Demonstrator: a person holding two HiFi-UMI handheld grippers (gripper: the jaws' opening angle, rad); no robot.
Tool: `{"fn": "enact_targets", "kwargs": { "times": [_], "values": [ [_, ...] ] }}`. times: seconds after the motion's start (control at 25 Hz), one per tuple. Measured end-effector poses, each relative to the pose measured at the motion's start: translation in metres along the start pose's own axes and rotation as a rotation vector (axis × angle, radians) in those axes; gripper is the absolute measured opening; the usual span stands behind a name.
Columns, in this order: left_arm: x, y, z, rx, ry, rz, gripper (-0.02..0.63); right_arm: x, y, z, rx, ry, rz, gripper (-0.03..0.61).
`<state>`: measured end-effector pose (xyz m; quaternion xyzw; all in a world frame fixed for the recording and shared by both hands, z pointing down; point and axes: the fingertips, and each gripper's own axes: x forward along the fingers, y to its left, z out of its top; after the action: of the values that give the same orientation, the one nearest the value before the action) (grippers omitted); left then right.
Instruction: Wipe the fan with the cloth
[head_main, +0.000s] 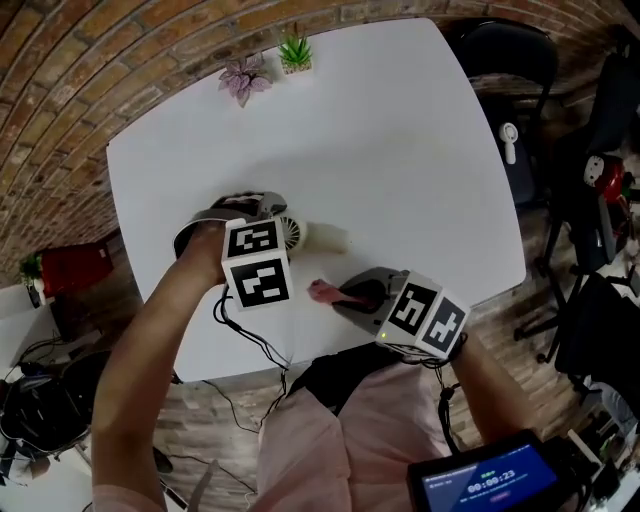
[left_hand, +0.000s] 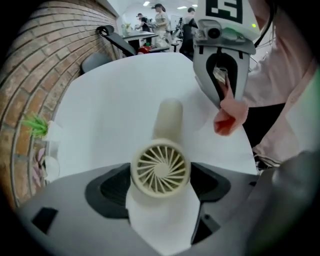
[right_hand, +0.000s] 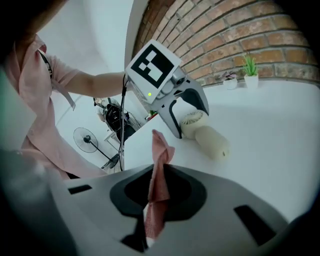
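A small cream handheld fan (head_main: 292, 234) lies on the white table (head_main: 400, 150), its handle pointing right. My left gripper (head_main: 283, 226) is shut on the fan's round grille head (left_hand: 160, 168), one pad on either side. In the left gripper view the handle (left_hand: 168, 119) runs away from the camera. My right gripper (head_main: 345, 294) is shut on a pink cloth (head_main: 322, 291), which sticks up out of the jaws (right_hand: 161, 150). The cloth hangs a short way right of the fan (right_hand: 209, 136) and does not touch it.
Two small potted plants (head_main: 295, 52) (head_main: 244, 80) stand at the table's far edge. Dark chairs (head_main: 505, 60) and bags crowd the right side. A red bag (head_main: 75, 268) sits on the floor at left. A tablet with a timer (head_main: 490, 485) shows bottom right.
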<state>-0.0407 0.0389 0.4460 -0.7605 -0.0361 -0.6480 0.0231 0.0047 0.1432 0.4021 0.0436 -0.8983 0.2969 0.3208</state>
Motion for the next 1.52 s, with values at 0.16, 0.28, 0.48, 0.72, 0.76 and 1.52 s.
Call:
{"fn": "enact_targets", "kwargs": {
  "times": [0.16, 0.28, 0.48, 0.72, 0.76, 1.52],
  "values": [
    [-0.03, -0.003, -0.005, -0.196, -0.136, 0.085, 0.376, -0.015, 0.007, 0.005, 0.023, -0.071, -0.069, 0.034],
    [-0.076, -0.01, 0.004, -0.41, -0.366, 0.17, 0.376, -0.031, 0.013, 0.024, 0.072, -0.19, -0.15, 0.035],
    [-0.17, -0.024, 0.007, -0.622, -0.633, 0.514, 0.372, -0.077, 0.029, 0.086, 0.036, -0.434, -0.326, 0.037],
    [-0.283, -0.063, 0.001, -0.854, -0.929, 0.973, 0.042, -0.123, 0.077, 0.141, -0.098, -0.61, -0.565, 0.037],
    [-0.298, -0.069, 0.002, -0.87, -0.977, 1.037, 0.017, -0.129, 0.085, 0.148, -0.119, -0.63, -0.592, 0.037],
    [-0.352, -0.142, 0.009, -0.903, -1.11, 1.334, 0.011, -0.157, 0.138, 0.159, -0.278, -0.727, -0.76, 0.028]
  ]
}}
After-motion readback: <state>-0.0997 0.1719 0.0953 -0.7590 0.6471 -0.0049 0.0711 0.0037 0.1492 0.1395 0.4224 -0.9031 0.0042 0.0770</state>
